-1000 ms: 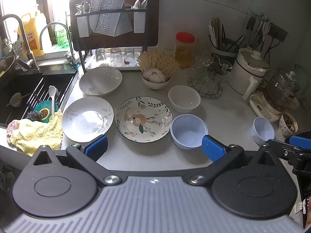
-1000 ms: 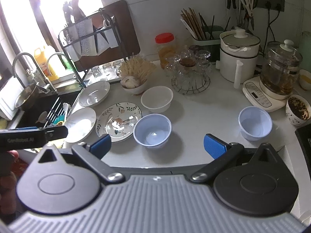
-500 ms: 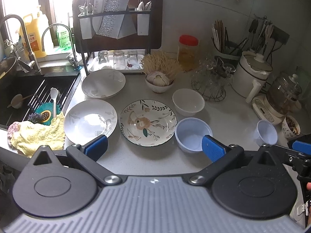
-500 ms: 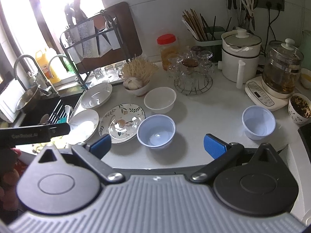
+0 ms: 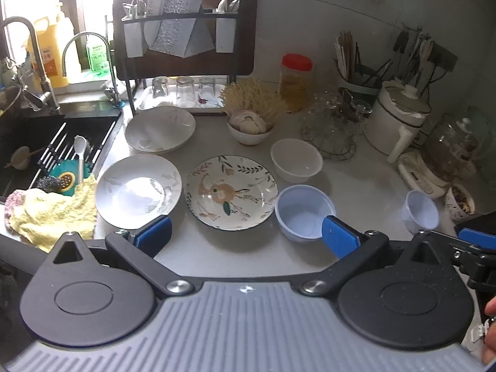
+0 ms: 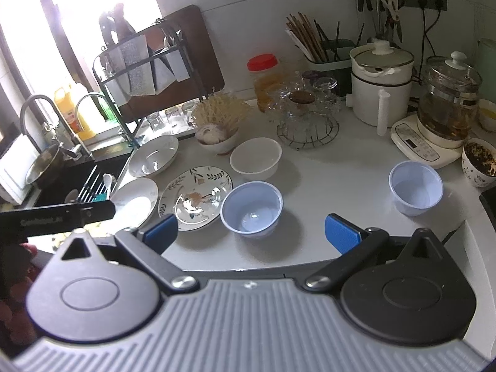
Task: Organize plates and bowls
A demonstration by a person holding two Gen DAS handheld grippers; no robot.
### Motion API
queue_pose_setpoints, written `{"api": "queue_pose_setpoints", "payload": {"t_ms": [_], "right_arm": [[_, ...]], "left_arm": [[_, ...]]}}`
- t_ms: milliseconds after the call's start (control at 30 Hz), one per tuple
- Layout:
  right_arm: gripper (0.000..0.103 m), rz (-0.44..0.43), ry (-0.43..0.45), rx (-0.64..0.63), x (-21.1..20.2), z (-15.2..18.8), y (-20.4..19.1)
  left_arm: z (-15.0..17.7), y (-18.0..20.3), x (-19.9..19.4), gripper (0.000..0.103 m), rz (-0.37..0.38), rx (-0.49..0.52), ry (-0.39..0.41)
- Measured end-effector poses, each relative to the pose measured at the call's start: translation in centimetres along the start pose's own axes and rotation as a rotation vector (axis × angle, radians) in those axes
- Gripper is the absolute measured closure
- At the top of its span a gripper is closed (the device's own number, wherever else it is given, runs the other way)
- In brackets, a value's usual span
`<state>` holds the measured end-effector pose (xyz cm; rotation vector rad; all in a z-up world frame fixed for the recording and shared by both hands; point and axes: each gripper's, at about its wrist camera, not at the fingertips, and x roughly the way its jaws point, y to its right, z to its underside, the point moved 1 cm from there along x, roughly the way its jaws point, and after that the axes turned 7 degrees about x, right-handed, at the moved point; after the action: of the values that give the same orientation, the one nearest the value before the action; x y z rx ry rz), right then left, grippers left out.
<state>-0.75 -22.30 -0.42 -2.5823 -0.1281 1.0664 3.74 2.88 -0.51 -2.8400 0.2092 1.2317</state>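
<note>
Hand-held gripper (image 5: pixel 245 235) agape above plates (image 5: pixel 231 192)

Both wrist views look down across the counter (image 5: pixel 356 179), sharing its dishes.

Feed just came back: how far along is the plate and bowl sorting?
Nothing looks stacked yet. Both left gripper and right gripper are open and empty. Left to do: three plates, including the floral plate, the white bowl and two lilac bowls sit separately.
</note>
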Motion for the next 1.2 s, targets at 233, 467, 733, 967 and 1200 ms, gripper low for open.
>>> {"api": "queue_pose_setpoints", "payload": {"t_ms": [233,467,733,967,1200], "right_arm": [[0.0,-0.017,-0.001,-0.011,0.1,0.3,0.0],[0.0,-0.031,0.01,-0.008,1.1,-0.2,0.4],[0.0,-0.121,0.021,-0.058,2.0,-0.7,0.1],[0.0,-0.186,0.029,-0.133,3.7,-0.1,-0.4],[0.0,-0.171,-0.005,-0.153,5.2,1.2,-0.7]], "left_arm": [[0.5,0.4,0.4,0.0,0.013,0.0,-0.012],[-0.4,0.1,0.9,0.0,0.009,0.067,0.0],[-0.5,1.2,0.2,0.0,-0.032,0.083,0.014],[0.6,-0.9,1.8,0.0,-0.113,-0.075,-0.056],[3.4,-3.0,3.3,0.0,-0.087,-0.197,-0.132]]}}
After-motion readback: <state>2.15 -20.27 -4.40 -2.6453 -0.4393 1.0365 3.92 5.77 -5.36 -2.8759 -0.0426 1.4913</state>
